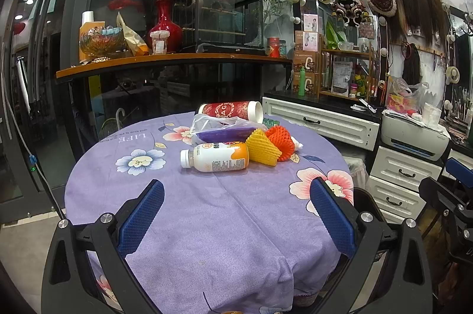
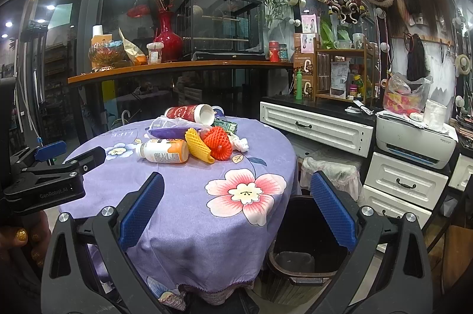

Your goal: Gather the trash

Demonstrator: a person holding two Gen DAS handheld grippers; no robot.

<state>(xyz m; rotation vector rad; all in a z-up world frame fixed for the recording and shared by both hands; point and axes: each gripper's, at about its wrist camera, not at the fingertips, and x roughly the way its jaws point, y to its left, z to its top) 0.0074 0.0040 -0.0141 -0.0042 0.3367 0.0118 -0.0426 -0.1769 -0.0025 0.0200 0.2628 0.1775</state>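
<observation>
A heap of trash lies at the far side of the round table [image 1: 207, 225] under a purple flowered cloth. It holds a white and orange bottle [image 1: 215, 157] on its side, a yellow foam net [image 1: 261, 148], an orange foam net [image 1: 279, 141], a tipped red paper cup [image 1: 230, 110], a plastic bag [image 1: 218, 128], a green carton [image 2: 226, 125] and a white tissue [image 2: 241, 144]. My left gripper [image 1: 236, 187] is open and empty, short of the bottle. My right gripper [image 2: 236, 184] is open and empty over the table's near right edge. A dark bin [image 2: 307, 249] stands on the floor below it.
White drawer units [image 2: 316, 128] and a printer [image 2: 414, 142] line the right side. A bag-lined basket [image 2: 328, 169] sits between them and the table. A wooden shelf [image 1: 177, 60] with a red vase runs behind. A hand [image 2: 20, 237] holds the left gripper.
</observation>
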